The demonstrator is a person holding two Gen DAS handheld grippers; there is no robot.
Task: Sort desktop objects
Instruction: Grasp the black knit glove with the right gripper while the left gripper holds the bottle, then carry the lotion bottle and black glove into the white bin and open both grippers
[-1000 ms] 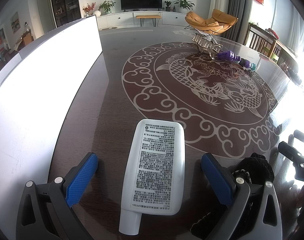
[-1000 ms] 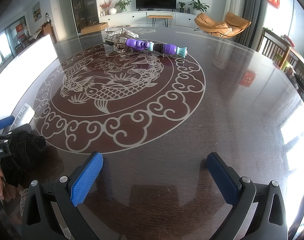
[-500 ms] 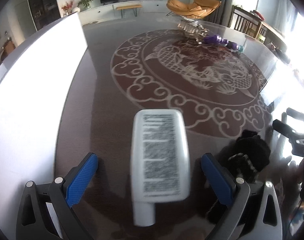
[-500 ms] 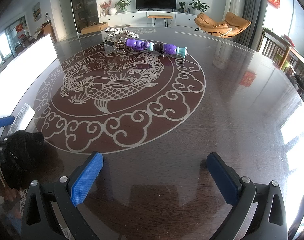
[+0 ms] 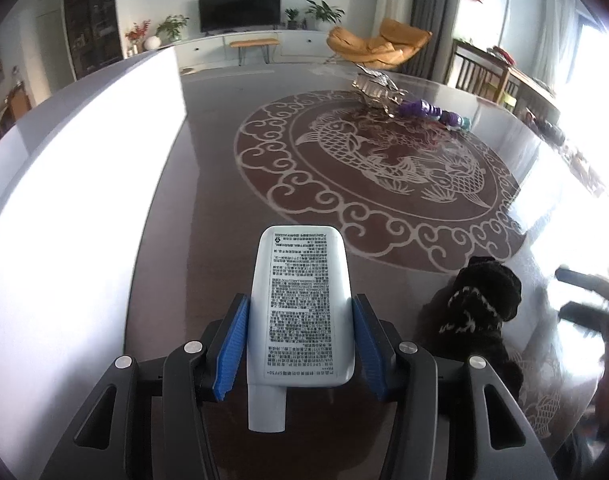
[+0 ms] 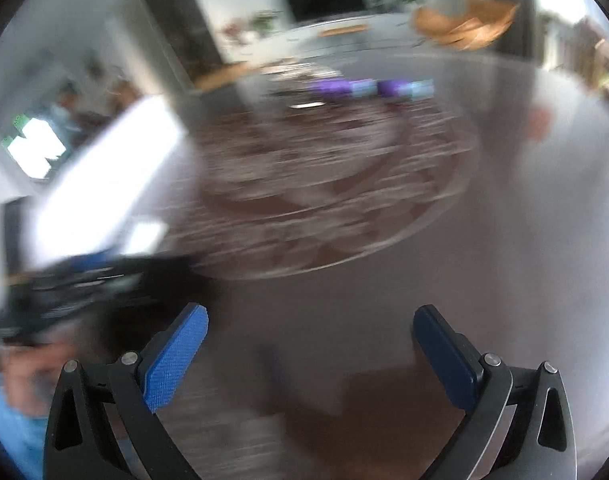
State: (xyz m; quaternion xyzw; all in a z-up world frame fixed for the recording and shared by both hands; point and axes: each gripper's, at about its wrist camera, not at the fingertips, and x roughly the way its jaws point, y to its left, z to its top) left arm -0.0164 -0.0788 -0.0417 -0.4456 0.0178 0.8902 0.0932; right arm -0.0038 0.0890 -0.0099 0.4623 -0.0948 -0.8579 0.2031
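My left gripper (image 5: 300, 320) is shut on a white squeeze tube (image 5: 302, 308) with printed text, cap toward the camera; both blue pads press its sides. A black knitted item (image 5: 480, 308) lies on the table just right of it. My right gripper (image 6: 310, 334) is open and empty above the dark table; its view is blurred by motion. A purple and teal toy (image 5: 432, 112) lies at the far side, and it also shows in the right wrist view (image 6: 368, 88).
A large white box (image 5: 76, 200) stands along the left. A silver ornament (image 5: 376, 88) sits beside the purple toy. The round table (image 5: 208, 184) has a carp pattern (image 5: 384, 160) in the middle. The right gripper's dark body (image 5: 584, 292) shows at the right edge.
My left gripper has closed on the white tube, which lay between its open fingers before. My right gripper has started moving fast, swinging its view toward the left.
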